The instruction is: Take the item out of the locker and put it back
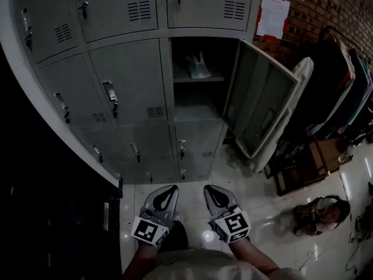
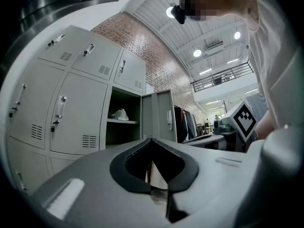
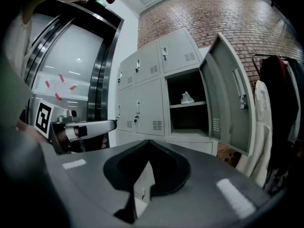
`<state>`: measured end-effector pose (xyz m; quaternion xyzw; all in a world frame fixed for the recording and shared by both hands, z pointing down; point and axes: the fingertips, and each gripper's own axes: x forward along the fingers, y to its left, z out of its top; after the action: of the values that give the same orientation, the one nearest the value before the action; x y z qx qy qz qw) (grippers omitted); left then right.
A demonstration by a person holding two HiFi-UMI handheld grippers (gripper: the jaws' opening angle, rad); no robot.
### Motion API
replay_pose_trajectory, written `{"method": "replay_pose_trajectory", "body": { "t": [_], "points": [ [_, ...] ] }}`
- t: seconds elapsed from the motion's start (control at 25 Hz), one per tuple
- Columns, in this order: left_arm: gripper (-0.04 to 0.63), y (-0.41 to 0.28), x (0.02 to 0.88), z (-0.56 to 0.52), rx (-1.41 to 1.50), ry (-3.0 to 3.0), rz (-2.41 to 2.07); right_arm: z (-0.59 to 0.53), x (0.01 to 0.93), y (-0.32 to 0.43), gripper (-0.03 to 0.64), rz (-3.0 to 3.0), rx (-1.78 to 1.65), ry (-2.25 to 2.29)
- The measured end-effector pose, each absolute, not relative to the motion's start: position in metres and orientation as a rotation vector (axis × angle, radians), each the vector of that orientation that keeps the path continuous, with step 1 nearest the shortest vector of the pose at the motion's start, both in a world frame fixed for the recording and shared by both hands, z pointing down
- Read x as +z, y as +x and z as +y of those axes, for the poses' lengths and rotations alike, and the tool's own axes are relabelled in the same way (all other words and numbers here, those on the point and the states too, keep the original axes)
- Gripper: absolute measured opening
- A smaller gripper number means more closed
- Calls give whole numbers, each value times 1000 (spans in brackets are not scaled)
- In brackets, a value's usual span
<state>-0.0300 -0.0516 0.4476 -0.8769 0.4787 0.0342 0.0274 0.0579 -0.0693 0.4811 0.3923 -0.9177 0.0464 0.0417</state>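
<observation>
The grey locker bank fills the head view, and one locker (image 1: 198, 80) stands open with its door (image 1: 260, 101) swung out to the right. A small white item (image 1: 199, 67) lies on that locker's upper shelf; it also shows in the left gripper view as the item (image 2: 119, 114) and in the right gripper view as the item (image 3: 187, 98). Both grippers are held low near my body, well short of the lockers. My left gripper (image 1: 171, 189) is shut and holds nothing. My right gripper (image 1: 208, 190) is shut and holds nothing too.
A white garment (image 1: 297, 92) hangs just right of the open door. A rack of dark clothes (image 1: 344, 80) stands beyond it. A wooden crate (image 1: 303, 168) and a bag (image 1: 317, 214) sit on the glossy floor at the right. The other locker doors are closed.
</observation>
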Motion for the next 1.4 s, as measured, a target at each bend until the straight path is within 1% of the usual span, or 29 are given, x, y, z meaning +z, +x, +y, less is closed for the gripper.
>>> {"method": "replay_pose_trajectory", "body": {
  "t": [0.2,0.52,0.76,1.0,1.04,1.16,1.2,1.24,1.4],
  "points": [
    [-31,-64,437,-131,125,-2715,1439,-143,466,23,-2,-2830,156,1228],
    [-31,-118,391,-250,151,-2666,1320,-260,408,-17,-2,-2811,-83,1396],
    [-31,-125,380,-283,155,-2656,1278,-299,397,-31,-2,-2821,-100,1375],
    [-31,-121,380,-301,171,-2671,1273,-346,371,-33,-3,-2796,-206,1415],
    [-31,-119,380,-304,173,-2668,1270,-360,360,-32,19,-2791,-237,1423],
    [-31,-115,385,-314,167,-2672,1284,-406,324,-27,212,-2776,-311,1468],
    [-31,-114,388,-316,155,-2676,1284,-420,314,-23,251,-2777,-317,1501],
    [-31,-113,390,-319,140,-2678,1284,-433,304,-18,272,-2781,-313,1542],
    [-31,-112,389,-330,139,-2659,1310,-476,286,-9,273,-2750,-310,1604]
  ]
}}
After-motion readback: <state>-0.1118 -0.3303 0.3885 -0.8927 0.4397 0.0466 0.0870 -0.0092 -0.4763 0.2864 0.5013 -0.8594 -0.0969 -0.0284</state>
